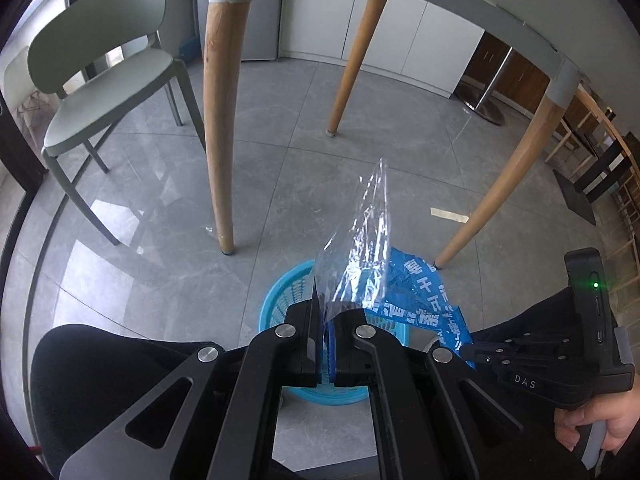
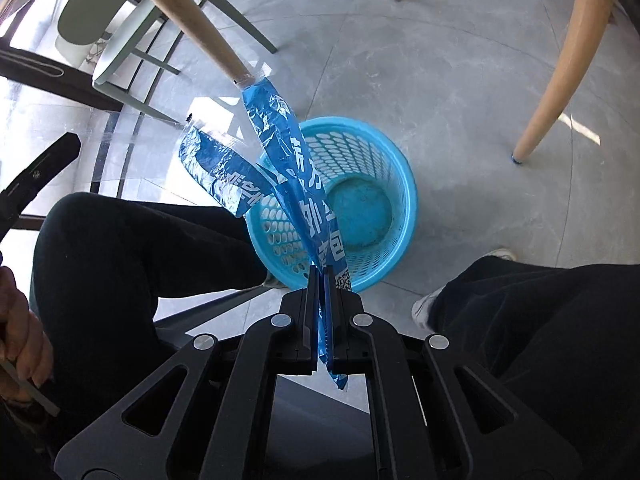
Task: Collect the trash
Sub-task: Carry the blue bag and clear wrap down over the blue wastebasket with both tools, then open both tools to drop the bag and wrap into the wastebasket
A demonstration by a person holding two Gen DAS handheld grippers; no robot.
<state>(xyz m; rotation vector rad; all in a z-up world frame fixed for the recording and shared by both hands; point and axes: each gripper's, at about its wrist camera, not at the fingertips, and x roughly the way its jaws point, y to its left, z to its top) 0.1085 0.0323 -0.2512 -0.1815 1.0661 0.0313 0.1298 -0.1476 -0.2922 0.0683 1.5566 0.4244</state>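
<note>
Right wrist: both tongs (image 2: 322,276) clamped on blue wrapper (image 2: 280,148), just above basket rim (image 2: 404,160), open floor (image 2: 460,60) beyond.

At the lower centre of the frame the right gripper (image 2: 323,280) is clamped on a blue plastic wrapper (image 2: 294,168) with white printing, which stretches up toward the upper left. Behind it, at centre, a blue perforated basket (image 2: 384,148) stands on the grey tiled floor (image 2: 460,80) (nothing inside it). A person's dark-trousered legs (image 2: 120,248) flank the basket.
</note>
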